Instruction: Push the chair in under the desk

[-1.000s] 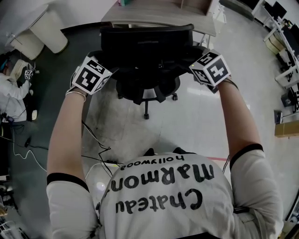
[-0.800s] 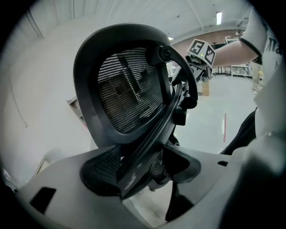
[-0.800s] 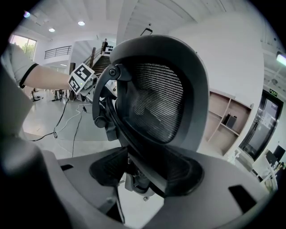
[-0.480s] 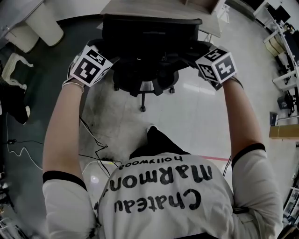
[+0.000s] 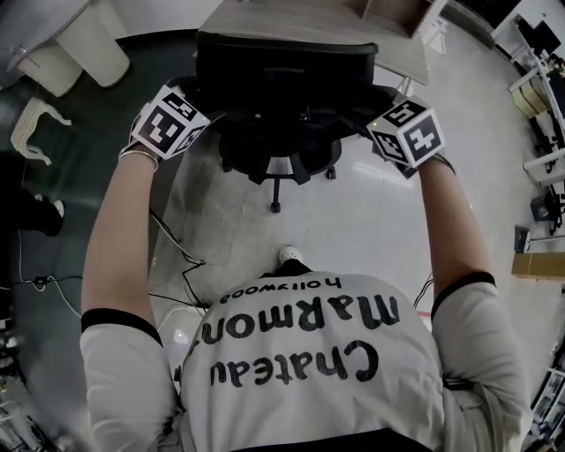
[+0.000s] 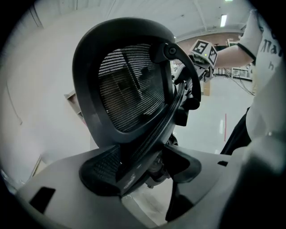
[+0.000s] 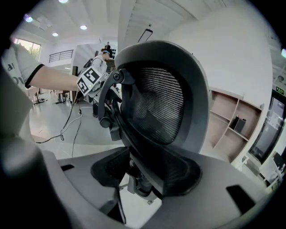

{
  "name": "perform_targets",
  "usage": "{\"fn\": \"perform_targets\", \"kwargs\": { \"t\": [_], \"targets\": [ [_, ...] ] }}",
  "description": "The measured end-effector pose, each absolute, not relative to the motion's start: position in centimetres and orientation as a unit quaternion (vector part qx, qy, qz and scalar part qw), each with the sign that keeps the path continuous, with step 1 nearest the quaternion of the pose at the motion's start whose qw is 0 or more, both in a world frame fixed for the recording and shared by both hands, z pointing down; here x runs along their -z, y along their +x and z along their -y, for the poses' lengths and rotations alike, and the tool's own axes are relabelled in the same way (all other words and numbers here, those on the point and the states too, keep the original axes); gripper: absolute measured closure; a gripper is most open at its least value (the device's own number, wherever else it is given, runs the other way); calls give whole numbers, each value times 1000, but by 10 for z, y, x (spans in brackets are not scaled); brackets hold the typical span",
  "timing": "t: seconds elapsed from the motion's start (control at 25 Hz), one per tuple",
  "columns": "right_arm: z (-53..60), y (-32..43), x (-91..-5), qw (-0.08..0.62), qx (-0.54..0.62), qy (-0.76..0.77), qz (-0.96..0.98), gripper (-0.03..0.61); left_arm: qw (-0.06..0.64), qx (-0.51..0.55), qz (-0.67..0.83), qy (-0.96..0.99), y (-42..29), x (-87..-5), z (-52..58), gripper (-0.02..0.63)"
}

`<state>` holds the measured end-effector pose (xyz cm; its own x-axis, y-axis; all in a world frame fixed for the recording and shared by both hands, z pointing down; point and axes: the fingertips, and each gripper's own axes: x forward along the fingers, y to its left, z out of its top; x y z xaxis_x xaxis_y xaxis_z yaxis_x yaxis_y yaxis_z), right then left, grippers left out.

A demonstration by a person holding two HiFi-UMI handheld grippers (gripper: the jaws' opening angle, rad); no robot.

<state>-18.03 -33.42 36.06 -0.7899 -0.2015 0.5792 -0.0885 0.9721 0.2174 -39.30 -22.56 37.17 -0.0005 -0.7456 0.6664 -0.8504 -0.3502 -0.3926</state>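
We look down on the desk [image 5: 291, 19], with the black mesh chair [image 5: 282, 75] at its near edge. Our left gripper [image 5: 201, 119] clamps the backrest's left rim. Our right gripper [image 5: 375, 119], jaws just narrowing, grips the right rim.

Floor [image 5: 380, 229]: pale, glossy, reflecting the overhead light. A darker grey area [image 5: 62, 335] adjoins it on the left, with loose cables [image 5: 187, 265] trailing near the join. A thin red line [image 6: 225, 127] marks the pale floor. Wall [image 7: 241, 58]: plain white. Ceiling: white, fitted with round recessed lights [image 7: 83, 27] and a strip light [image 6: 223, 20]. Open wooden shelving [image 7: 225, 120] stands against the wall. A window [image 7: 24, 47] shows bright at the far side
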Motion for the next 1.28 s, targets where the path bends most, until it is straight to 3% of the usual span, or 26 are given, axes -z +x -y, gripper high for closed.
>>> {"fn": "perform_targets", "kwargs": {
  "t": [0.84,1.28],
  "targets": [
    [316,-177,-357,307,121,95,939,357,35,-423,544,724,-391,-369,224,318],
    [304,-205,-356,307,108,131,936,357,6,-422,507,751,-423,-368,228,330]
  ]
}}
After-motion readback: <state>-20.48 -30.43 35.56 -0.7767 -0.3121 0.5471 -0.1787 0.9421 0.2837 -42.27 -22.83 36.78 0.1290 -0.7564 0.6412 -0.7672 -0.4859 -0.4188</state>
